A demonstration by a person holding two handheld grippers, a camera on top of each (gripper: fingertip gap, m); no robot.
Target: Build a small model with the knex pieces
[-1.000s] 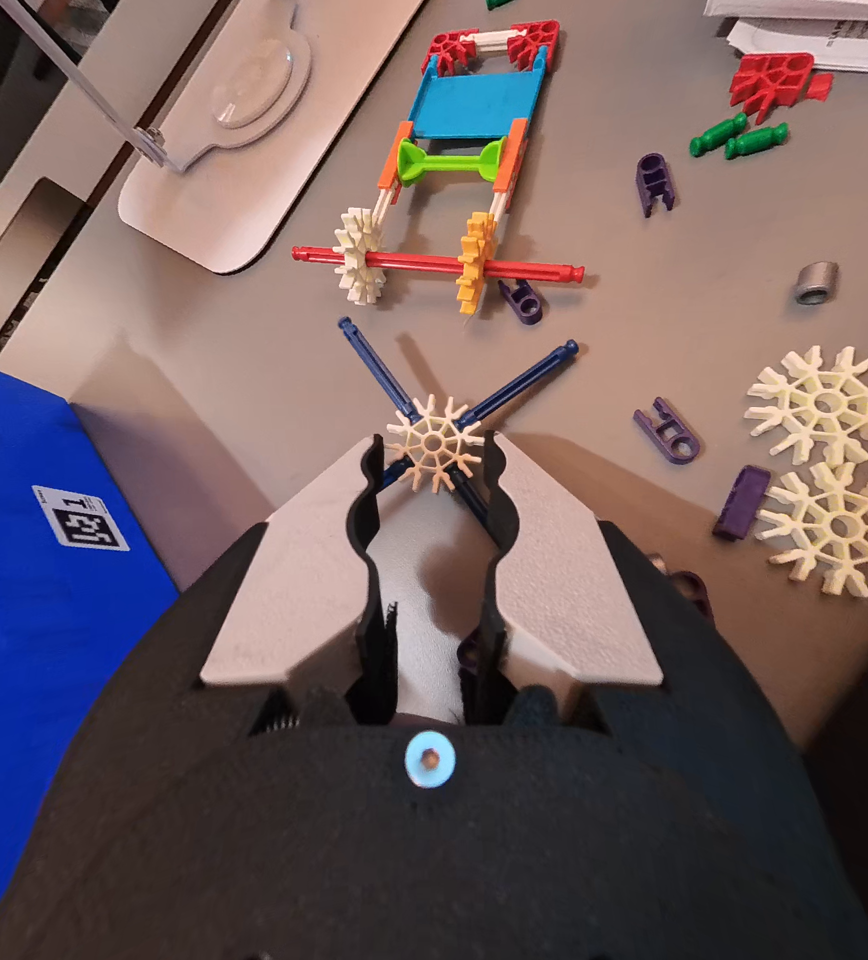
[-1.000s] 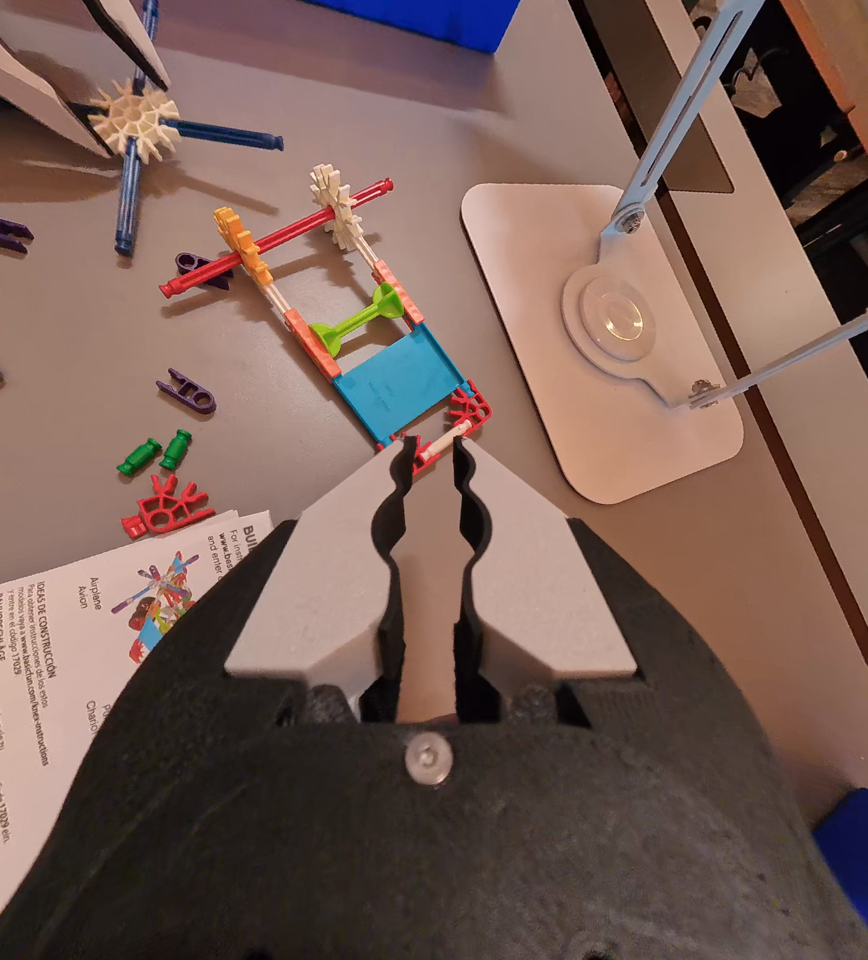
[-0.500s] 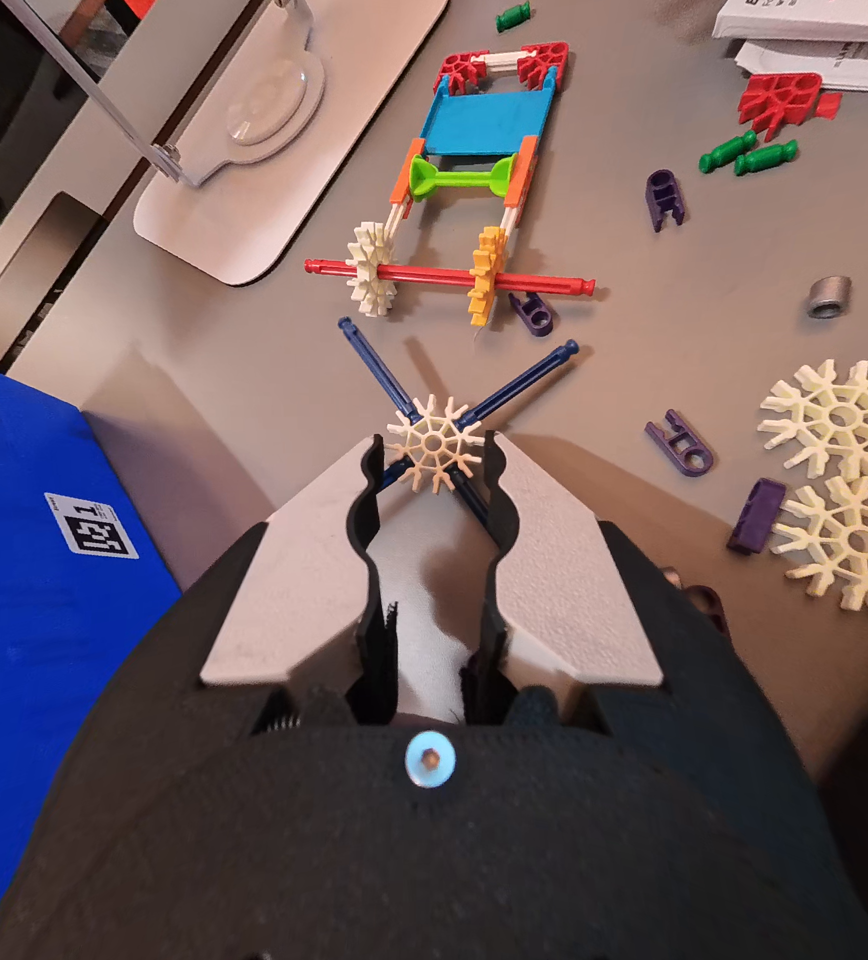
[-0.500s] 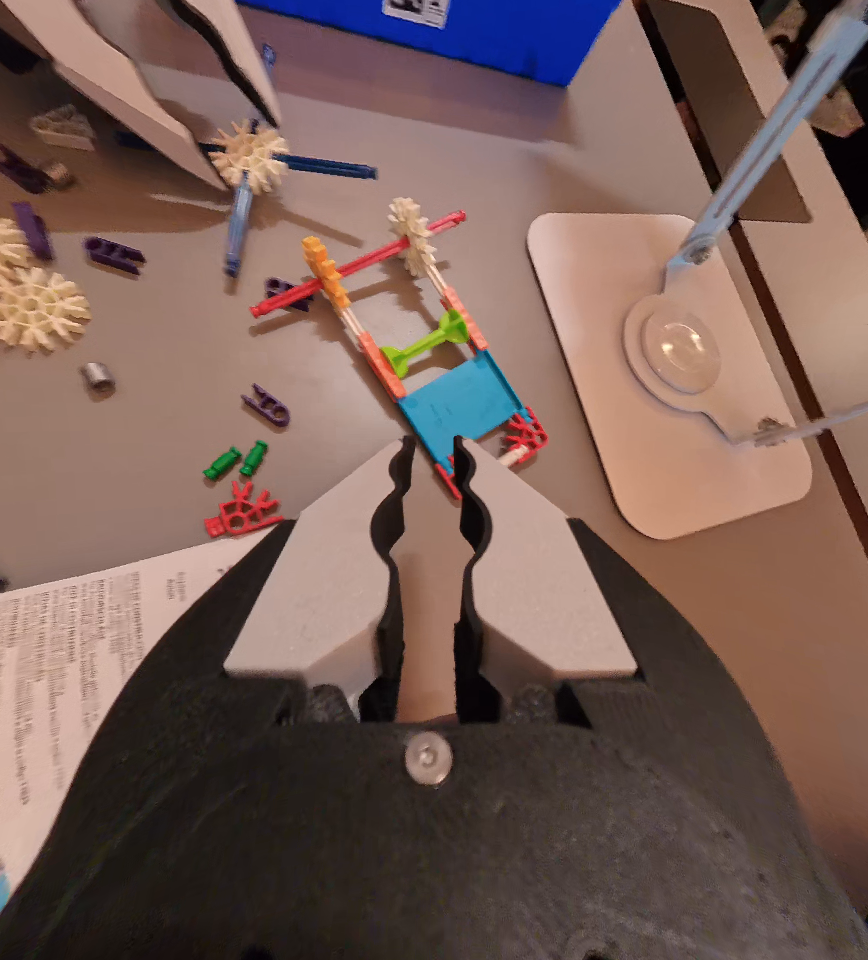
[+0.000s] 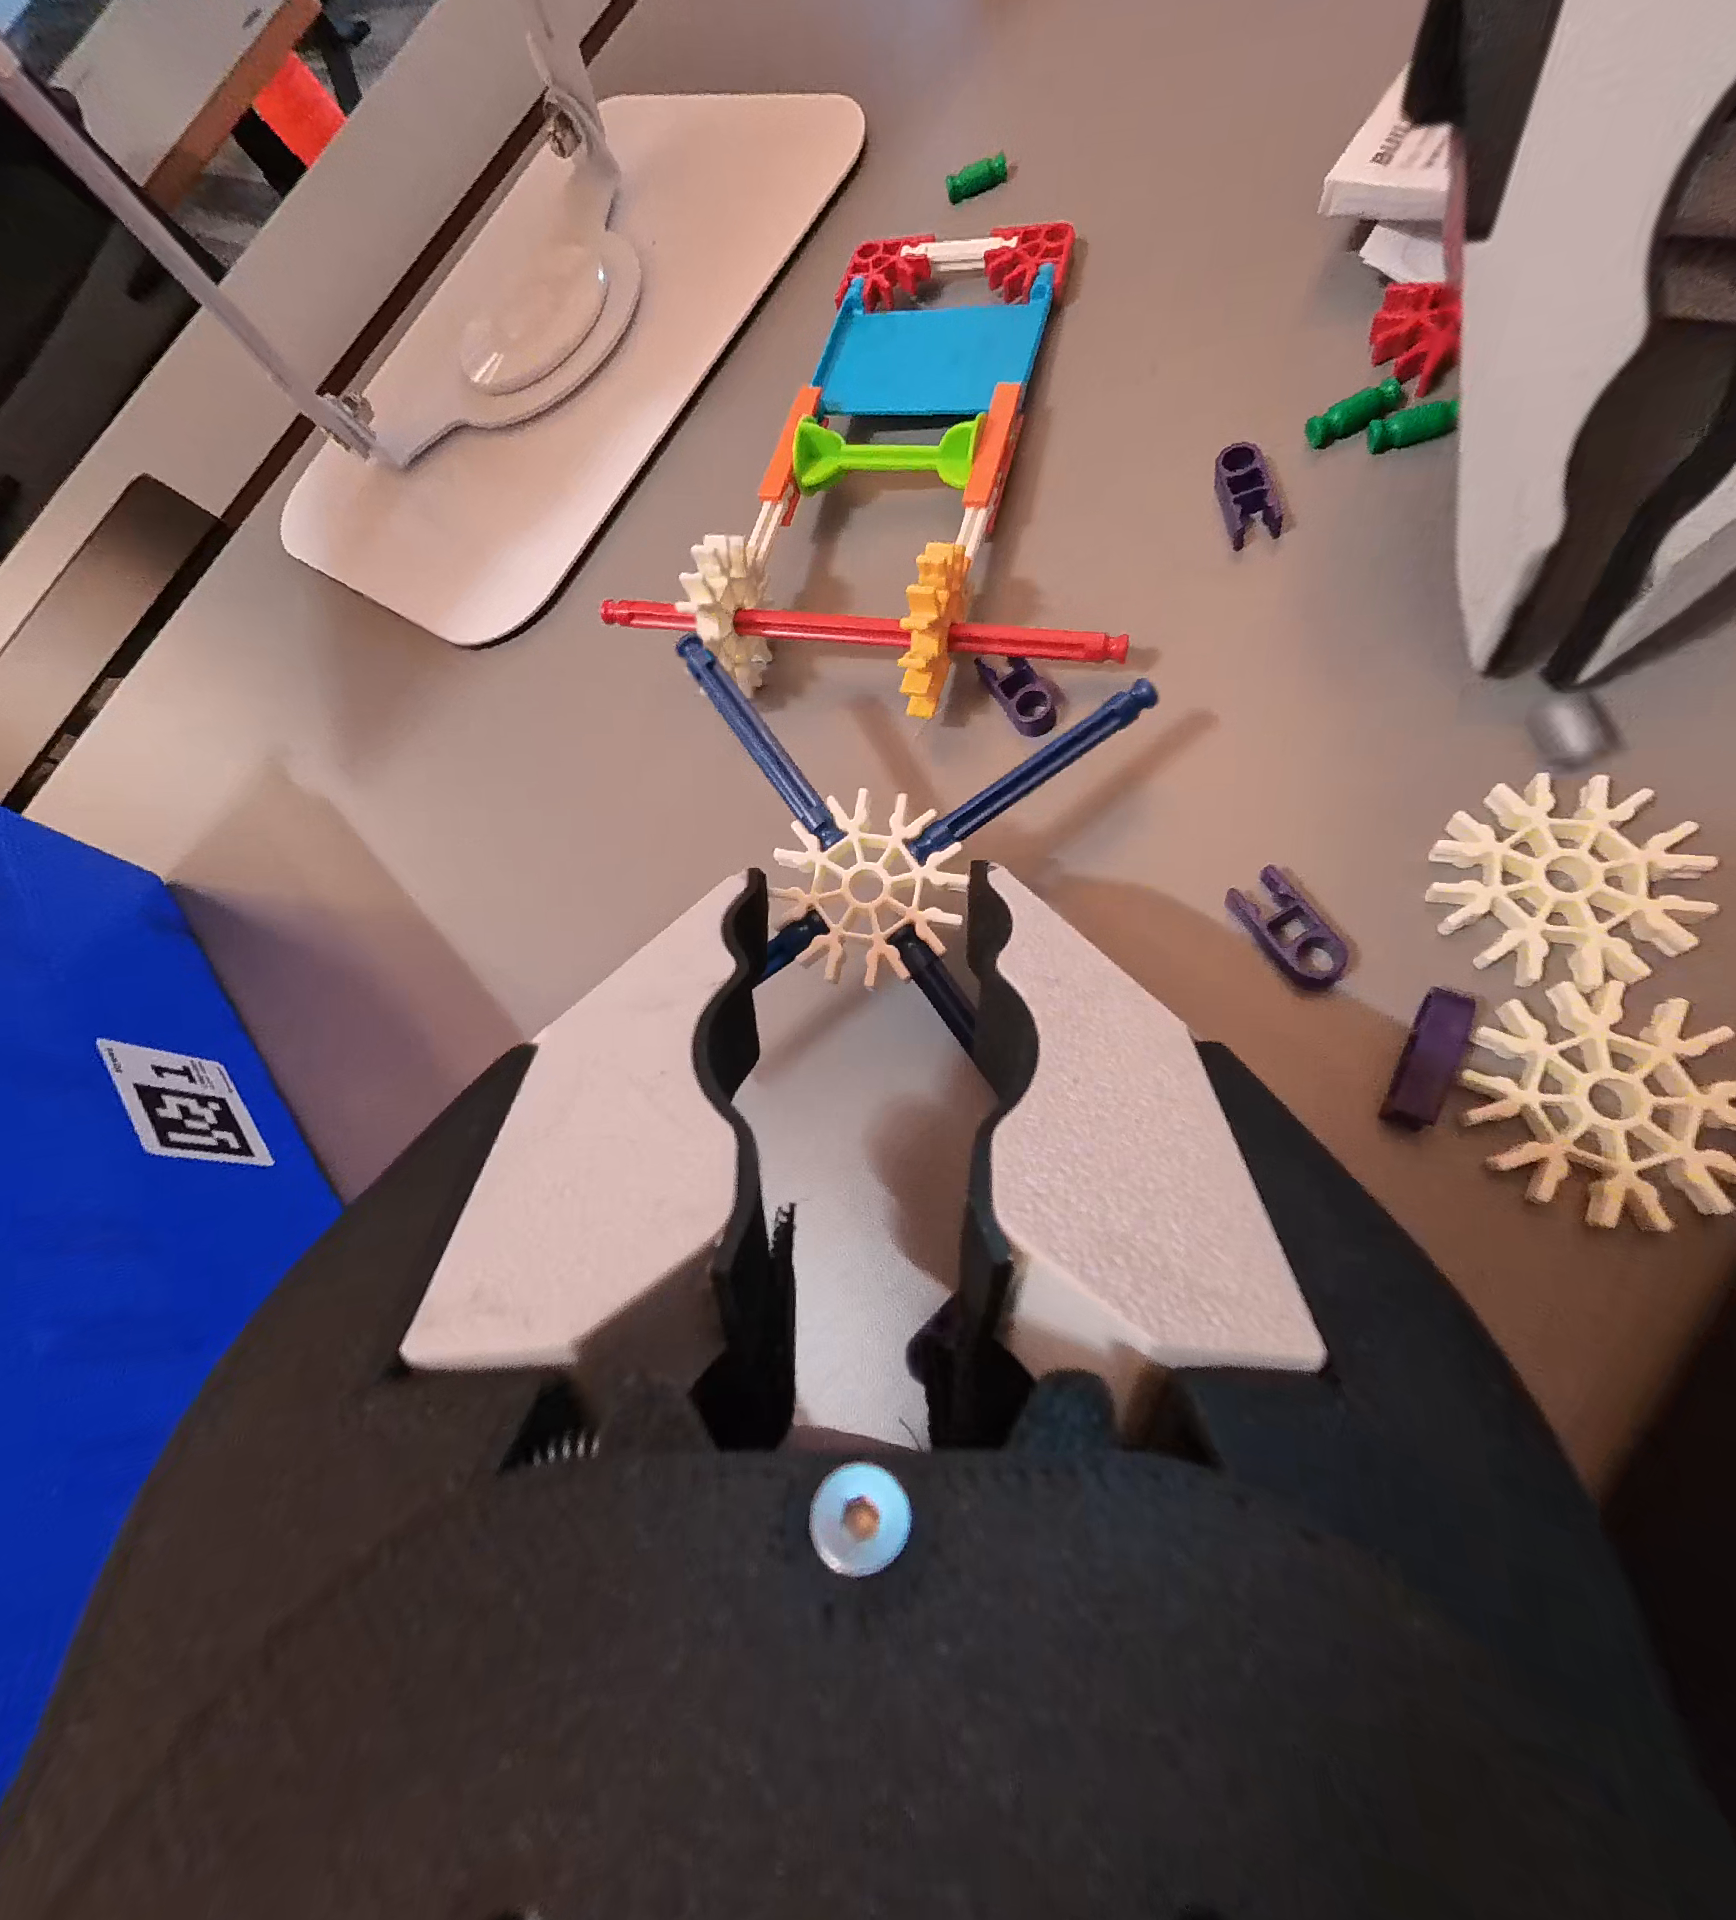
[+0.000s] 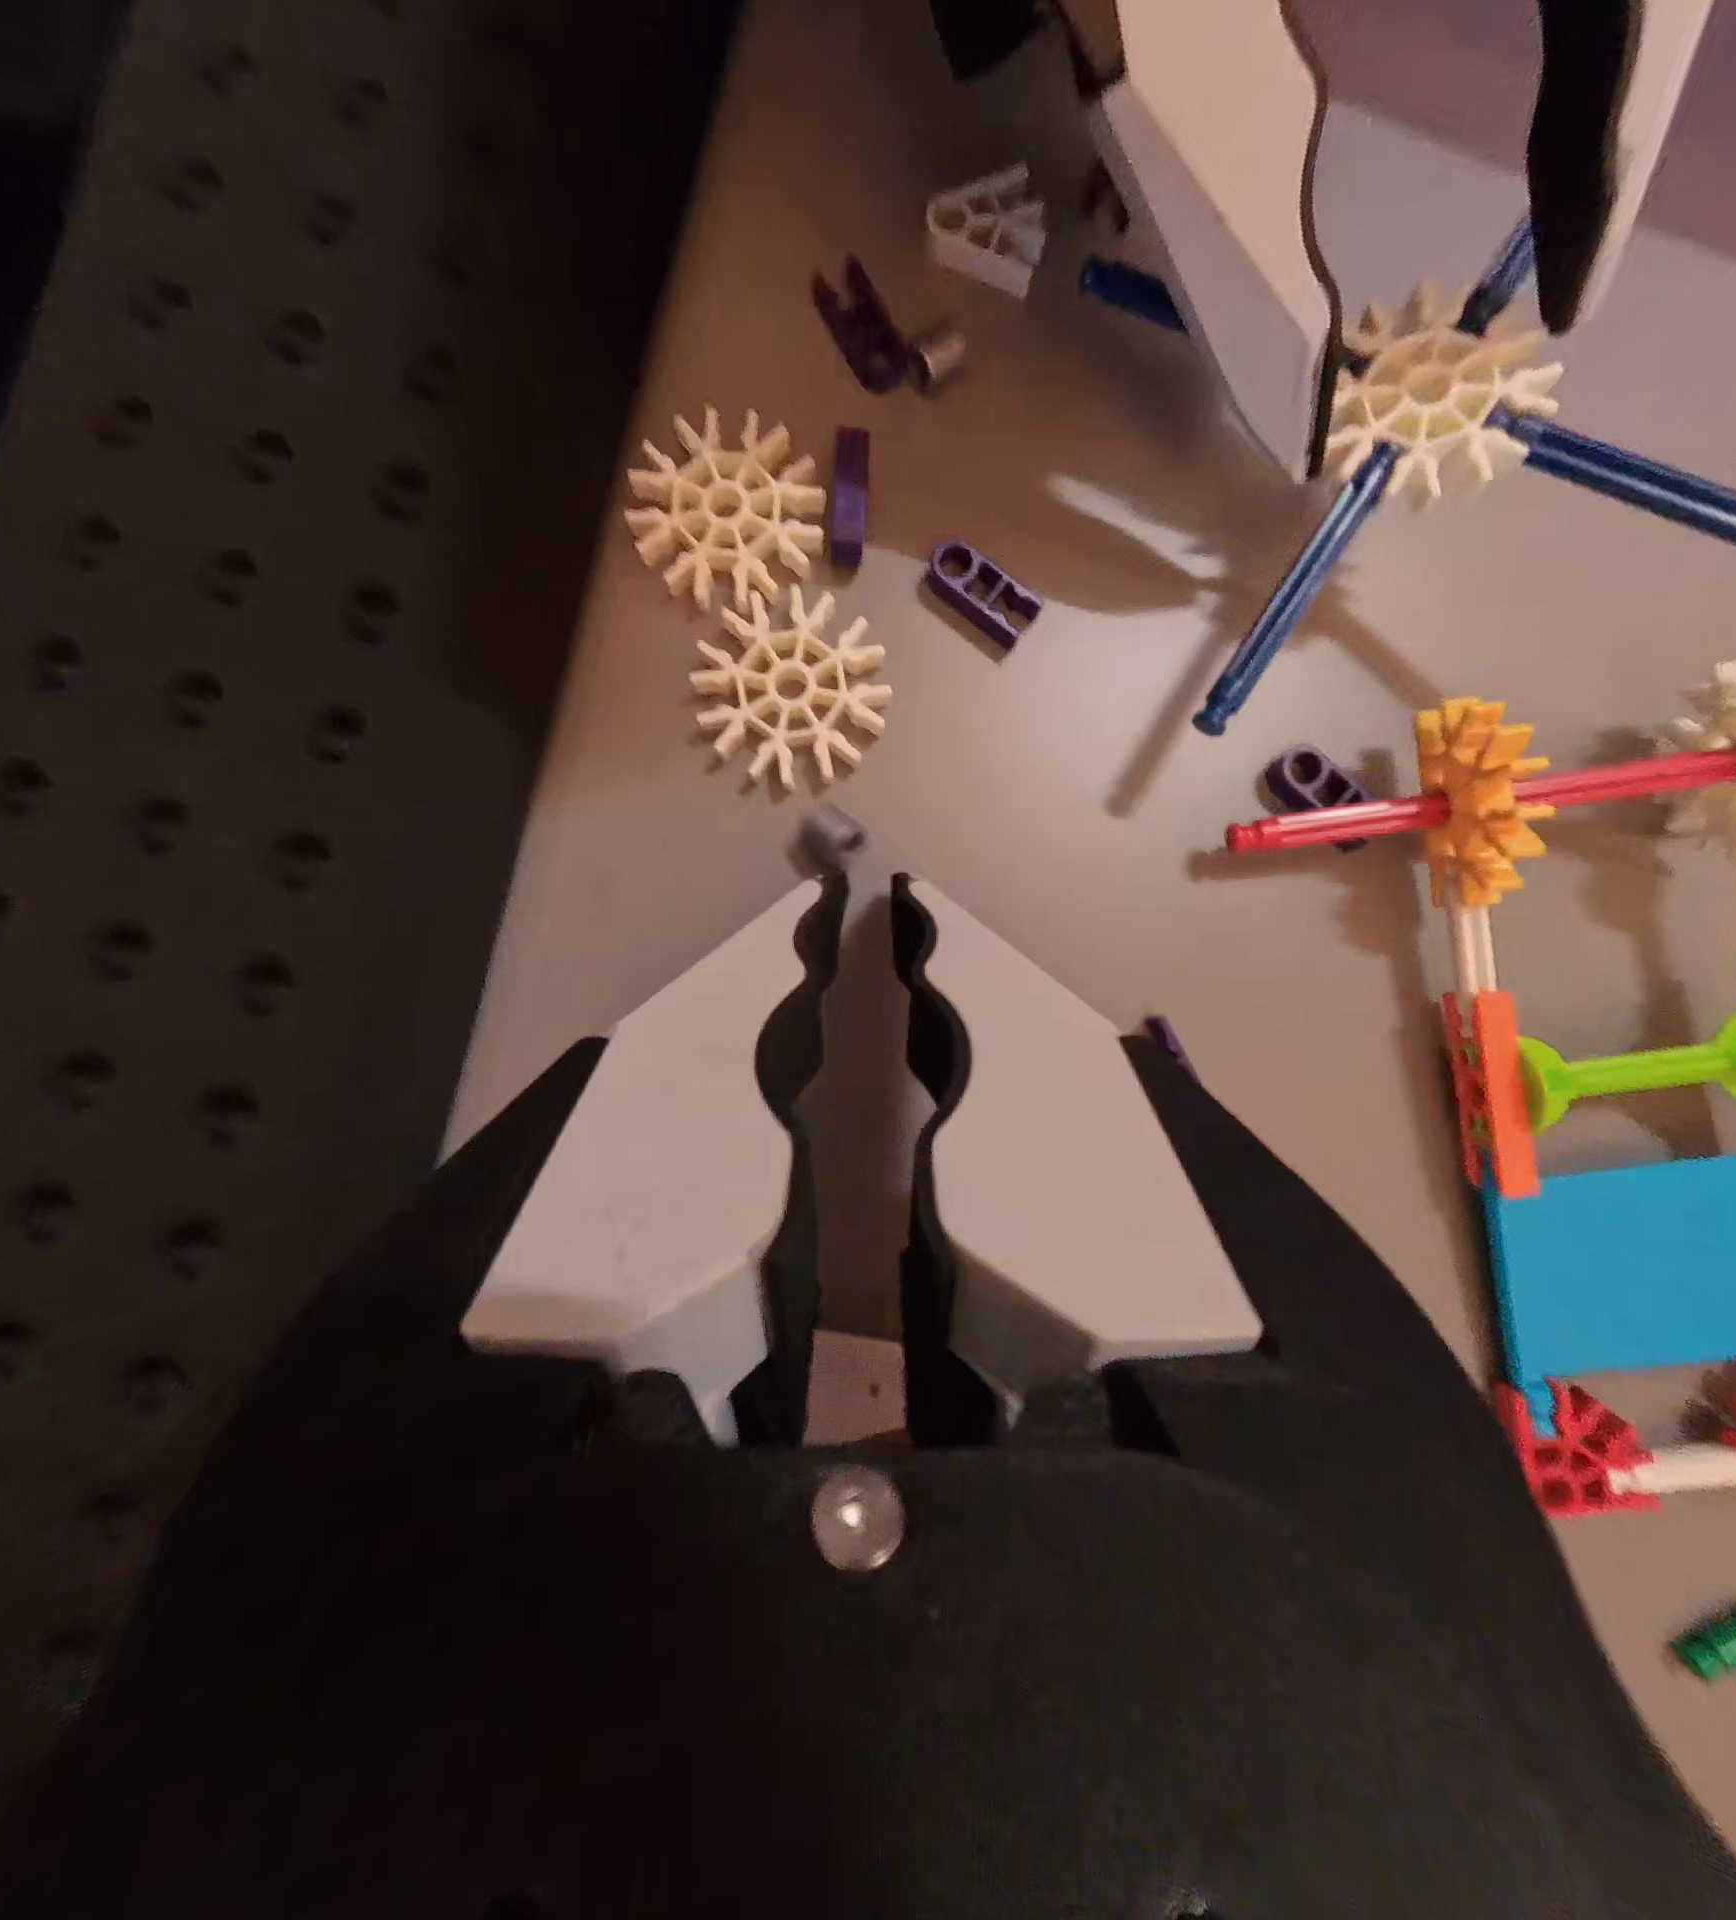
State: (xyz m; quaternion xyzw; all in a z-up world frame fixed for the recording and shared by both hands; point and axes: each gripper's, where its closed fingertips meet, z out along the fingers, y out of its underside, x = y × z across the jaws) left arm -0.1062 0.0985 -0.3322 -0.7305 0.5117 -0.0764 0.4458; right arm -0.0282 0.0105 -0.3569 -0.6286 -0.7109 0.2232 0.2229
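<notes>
Currently: left gripper point(image 5: 869, 899) clamped on cream snowflake connector point(image 5: 866, 899) bearing blue rods point(image 5: 1035, 764); right gripper point(image 6: 866, 883) empty, fingers narrowly parted, just short of grey sleeve point(image 6: 826, 837) beside connector.

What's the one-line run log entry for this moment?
left gripper: shut on cream snowflake connector with blue rods | right gripper: fingers nearly closed, empty, beside grey spacer | toy frame: on table
</notes>
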